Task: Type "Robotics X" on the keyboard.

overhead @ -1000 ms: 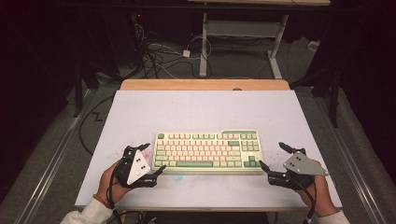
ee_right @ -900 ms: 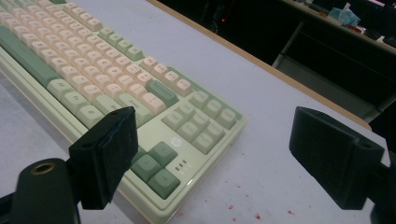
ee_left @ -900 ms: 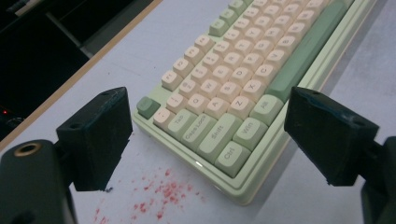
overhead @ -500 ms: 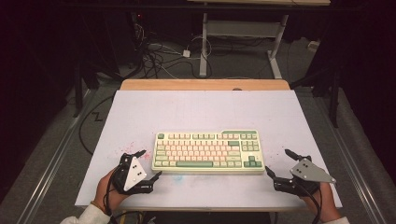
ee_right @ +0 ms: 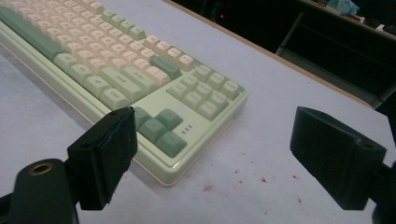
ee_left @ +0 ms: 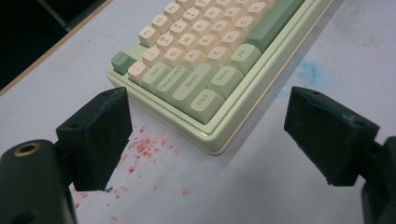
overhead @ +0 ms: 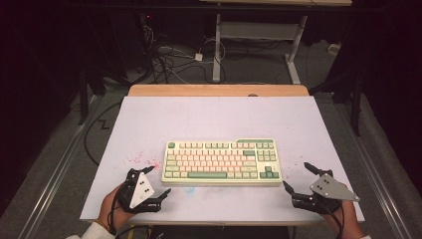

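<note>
Keyboard, pale green plastic case with cream and green keycaps [overhead: 222, 162], lies flat near the middle of the white table top [overhead: 214, 114]. Left gripper view cuts off its right portion; right gripper view cuts off its left end. Key legends are unreadable in the high view. Left gripper [overhead: 155, 185] sits off the near-left corner, jaws spread, holding nothing. Right gripper [overhead: 297, 177] sits off the near-right corner, jaws likewise spread and empty. Red specks [ee_left: 144, 147] mark the surface beside the left corner.
</note>
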Motion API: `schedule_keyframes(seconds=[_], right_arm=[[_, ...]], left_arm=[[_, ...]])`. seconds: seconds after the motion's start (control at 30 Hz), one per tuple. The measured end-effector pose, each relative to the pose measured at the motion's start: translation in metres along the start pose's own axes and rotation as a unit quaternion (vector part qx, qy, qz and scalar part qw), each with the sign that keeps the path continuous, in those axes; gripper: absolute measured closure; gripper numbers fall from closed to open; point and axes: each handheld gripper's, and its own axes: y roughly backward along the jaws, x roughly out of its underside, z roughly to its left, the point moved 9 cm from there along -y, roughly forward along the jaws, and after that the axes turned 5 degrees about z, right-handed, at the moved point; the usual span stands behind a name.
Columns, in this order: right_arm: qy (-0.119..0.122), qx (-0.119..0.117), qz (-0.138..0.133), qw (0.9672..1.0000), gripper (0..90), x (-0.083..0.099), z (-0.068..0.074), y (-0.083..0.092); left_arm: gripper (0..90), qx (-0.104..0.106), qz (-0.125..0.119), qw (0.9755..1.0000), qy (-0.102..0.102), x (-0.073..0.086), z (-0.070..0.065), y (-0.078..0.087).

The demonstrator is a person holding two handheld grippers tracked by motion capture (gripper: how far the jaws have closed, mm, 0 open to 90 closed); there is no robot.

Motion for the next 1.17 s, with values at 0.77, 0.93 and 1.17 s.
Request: schedule_keyframes(seconds=[0.77,0.93,1.17], right_arm=[[0.004,0.006,0.002,1.0,15.4,0.001,-0.002,0.001],[0.002,0.005,0.001,1.0,15.4,0.001,-0.002,0.0],[0.001,0.005,0.006,1.0,15.3,0.004,-0.003,-0.001]], left_arm=[[14.3,0.008,0.006,0.9999,-0.001,0.001,0.002,-0.005],[14.3,0.008,0.006,0.9999,0.001,0.001,0.002,-0.007],[14.3,0.012,0.008,0.9999,0.008,-0.002,0.003,-0.01]])
